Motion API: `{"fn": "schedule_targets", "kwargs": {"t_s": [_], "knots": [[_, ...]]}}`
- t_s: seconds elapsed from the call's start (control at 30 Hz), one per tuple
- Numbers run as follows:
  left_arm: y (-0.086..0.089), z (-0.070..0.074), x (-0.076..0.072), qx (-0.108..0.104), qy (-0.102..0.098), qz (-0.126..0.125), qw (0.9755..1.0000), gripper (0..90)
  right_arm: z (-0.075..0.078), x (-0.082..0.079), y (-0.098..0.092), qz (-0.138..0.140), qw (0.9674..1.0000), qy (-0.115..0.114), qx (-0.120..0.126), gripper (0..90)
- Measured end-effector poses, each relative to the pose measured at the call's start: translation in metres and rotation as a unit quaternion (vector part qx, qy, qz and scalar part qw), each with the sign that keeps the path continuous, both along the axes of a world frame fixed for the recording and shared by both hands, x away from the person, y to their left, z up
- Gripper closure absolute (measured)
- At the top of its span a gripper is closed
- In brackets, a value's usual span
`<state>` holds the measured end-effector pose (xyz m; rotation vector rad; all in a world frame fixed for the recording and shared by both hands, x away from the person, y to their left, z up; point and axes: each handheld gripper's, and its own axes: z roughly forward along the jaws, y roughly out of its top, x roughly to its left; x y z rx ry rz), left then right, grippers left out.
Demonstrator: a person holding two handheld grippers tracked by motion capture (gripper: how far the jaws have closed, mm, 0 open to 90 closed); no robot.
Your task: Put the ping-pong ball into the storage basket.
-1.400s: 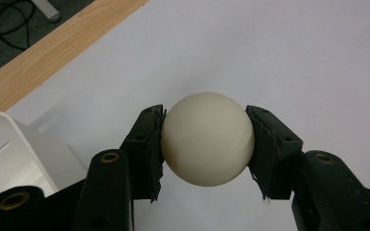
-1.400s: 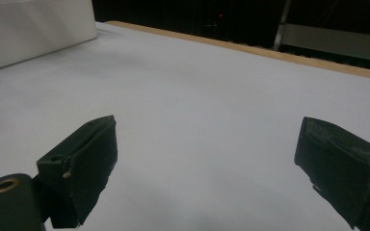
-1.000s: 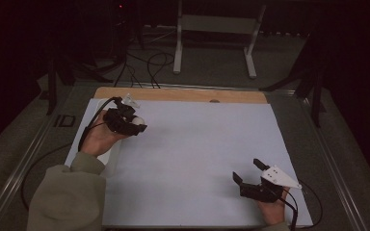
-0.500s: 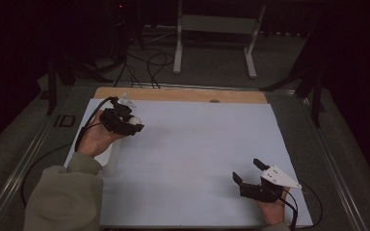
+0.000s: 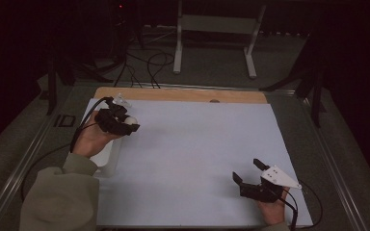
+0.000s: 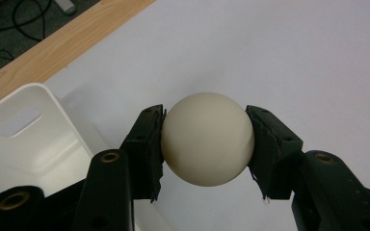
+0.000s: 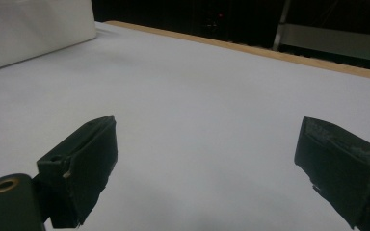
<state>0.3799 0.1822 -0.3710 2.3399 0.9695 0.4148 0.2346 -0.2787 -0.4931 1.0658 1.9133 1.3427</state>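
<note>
A cream ball [image 6: 207,138] sits pinched between the black pads of my left gripper [image 6: 206,113], which is shut on it. In the high view that gripper [image 5: 131,123] hovers at the table's left with the ball [image 5: 130,120] showing at its tip, right beside a white bin [image 5: 107,156]. The bin's rim and handle slot [image 6: 33,139] lie just left of the jaws. Near the front right corner, my right gripper [image 5: 246,169] rests low over the sheet, and its jaws [image 7: 209,126] stand wide open with nothing between them.
A white sheet [image 5: 197,144] covers the table, with a strip of bare wood [image 5: 173,94] along the far edge. The bin's white wall [image 7: 33,29] shows far off in the right gripper view. A metal stand [image 5: 212,29] and cables lie on the floor beyond.
My left gripper has drifted slightly left with the ball, closer over the bin. The right gripper has stayed in place.
</note>
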Motion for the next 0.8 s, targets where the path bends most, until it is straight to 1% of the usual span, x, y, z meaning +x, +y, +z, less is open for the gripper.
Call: {"fn": "schedule_targets", "kwargs": {"t_s": [0.7,0.8], "knots": [[0.013,0.002,-0.002,-0.004,-0.001,0.013,0.9999,51.4,0.0,0.0,0.0,0.0,1.0,0.0,0.0,7.5],[0.017,0.001,-0.003,0.002,-0.001,0.017,0.9999,51.4,0.0,0.0,0.001,0.0,1.0,0.001,0.001,7.5]]}}
